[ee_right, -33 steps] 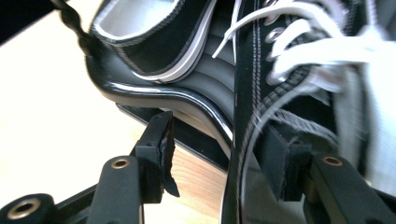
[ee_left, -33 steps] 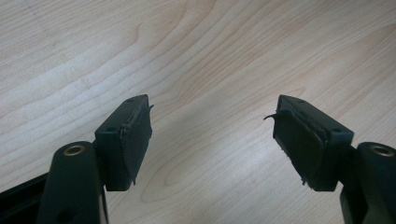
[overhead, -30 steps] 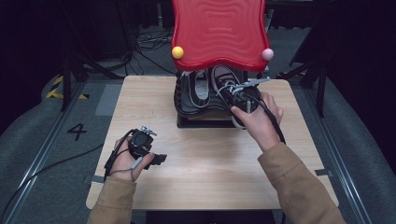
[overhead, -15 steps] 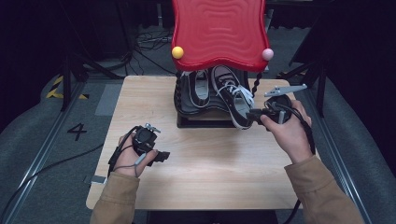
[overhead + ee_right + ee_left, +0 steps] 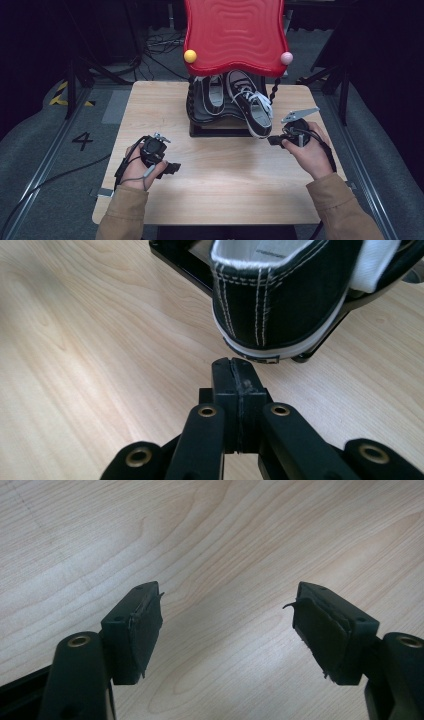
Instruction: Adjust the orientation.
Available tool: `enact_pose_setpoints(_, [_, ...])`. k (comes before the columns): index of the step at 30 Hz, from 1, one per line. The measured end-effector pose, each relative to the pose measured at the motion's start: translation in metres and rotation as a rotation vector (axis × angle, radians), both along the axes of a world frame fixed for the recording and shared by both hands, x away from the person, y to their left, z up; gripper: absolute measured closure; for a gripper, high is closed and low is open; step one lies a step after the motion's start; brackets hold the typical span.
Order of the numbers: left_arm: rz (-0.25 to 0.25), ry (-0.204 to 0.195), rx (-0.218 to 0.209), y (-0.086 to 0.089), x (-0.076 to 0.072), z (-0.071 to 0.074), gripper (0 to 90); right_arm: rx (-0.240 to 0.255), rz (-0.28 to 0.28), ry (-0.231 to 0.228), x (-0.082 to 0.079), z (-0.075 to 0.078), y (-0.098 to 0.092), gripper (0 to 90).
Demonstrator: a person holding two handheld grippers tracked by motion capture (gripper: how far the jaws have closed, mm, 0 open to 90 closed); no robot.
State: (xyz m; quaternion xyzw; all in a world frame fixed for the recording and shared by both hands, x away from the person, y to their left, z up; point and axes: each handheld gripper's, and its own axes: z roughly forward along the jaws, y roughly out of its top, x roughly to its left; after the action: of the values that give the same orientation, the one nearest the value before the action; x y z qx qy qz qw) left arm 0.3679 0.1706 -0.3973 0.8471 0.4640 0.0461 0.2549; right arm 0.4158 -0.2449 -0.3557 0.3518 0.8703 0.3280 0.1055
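**Sneaker heel sits just ahead of the closed right claw**

The black canvas sneaker with white laces (image 5: pixel 252 107) lies tilted on the dark tiered shoe stand (image 5: pixel 220 131) at the far middle of the pale wooden table (image 5: pixel 220 200), under a wavy red plastic top (image 5: pixel 234 35). Its long axis runs from toe, up under the red top, down to the heel, which overhangs the stand's front edge on the person's right. A second black sneaker (image 5: pixel 214 95) rests beside it, further left.

The right gripper (image 5: pixel 276 140) is the nearer one: it sits just beside that heel, pointing at it. In the right gripper view its jaws are pressed together with nothing between them, and the heel (image 5: pixel 280 295) hangs just beyond the tips, not touching.

The left gripper (image 5: pixel 172 168) rests low over bare table, well apart from the stand, jaws spread wide and empty.

Any reach for the sneaker looks like the right hand's job, and its jaws would need to part first.
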Motion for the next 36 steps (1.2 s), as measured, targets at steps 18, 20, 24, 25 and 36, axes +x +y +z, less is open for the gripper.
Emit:
enact_pose_setpoints(18, [0.010, 0.000, -0.002, 0.005, -0.004, 0.000, 28.2, -0.016, 0.057, 0.003, 0.012, -0.012, 0.039, 90.0])
enact_pose_setpoints(20, [0.013, 0.002, -0.001, 0.006, -0.003, -0.001, 28.2, -0.004, 0.073, 0.009, 0.012, -0.014, 0.047, 90.0])
enact_pose_setpoints(24, [0.016, 0.003, -0.004, 0.006, -0.004, -0.001, 28.2, 0.033, 0.084, -0.010, 0.012, -0.014, 0.054, 90.0])
enact_pose_setpoints(25, [0.016, 0.003, -0.004, 0.006, -0.004, -0.001, 28.2, 0.054, 0.088, -0.007, 0.013, -0.015, 0.056, 90.0])
enact_pose_setpoints(36, [0.014, 0.003, -0.005, 0.007, -0.004, -0.002, 28.2, 0.029, 0.075, -0.076, 0.017, -0.018, 0.076, 90.0])
